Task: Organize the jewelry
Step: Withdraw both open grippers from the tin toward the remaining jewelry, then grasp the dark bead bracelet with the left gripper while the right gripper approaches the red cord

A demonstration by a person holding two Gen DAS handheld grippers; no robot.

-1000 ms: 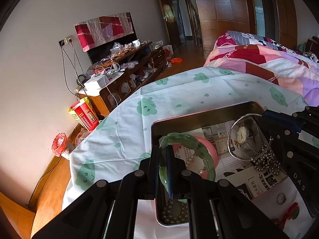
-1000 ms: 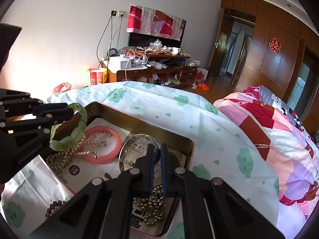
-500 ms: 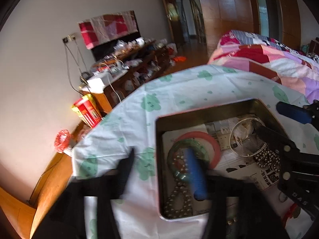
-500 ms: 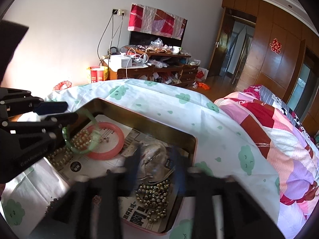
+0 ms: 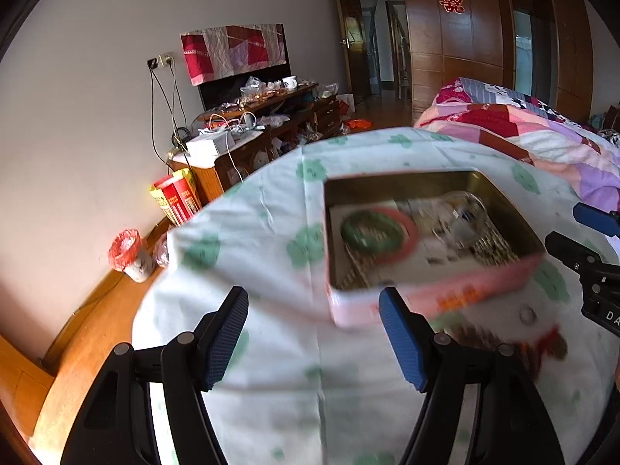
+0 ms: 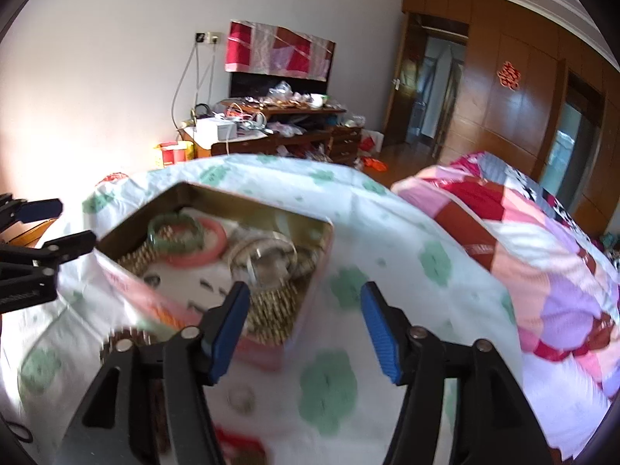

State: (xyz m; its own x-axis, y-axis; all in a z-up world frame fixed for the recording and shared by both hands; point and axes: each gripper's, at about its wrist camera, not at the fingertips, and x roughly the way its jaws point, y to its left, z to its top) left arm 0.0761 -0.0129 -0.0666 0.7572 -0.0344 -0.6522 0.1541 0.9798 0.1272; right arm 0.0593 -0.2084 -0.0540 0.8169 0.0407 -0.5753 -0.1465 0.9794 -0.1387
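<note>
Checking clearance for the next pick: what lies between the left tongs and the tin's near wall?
Only bare tablecloth, per the left wrist view; left tongs opening, empty, short of the tin.

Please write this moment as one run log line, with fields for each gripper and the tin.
left gripper: open, empty | right gripper: opening, empty | tin: green bangle, pink bangle inside | ring: on cloth
</note>
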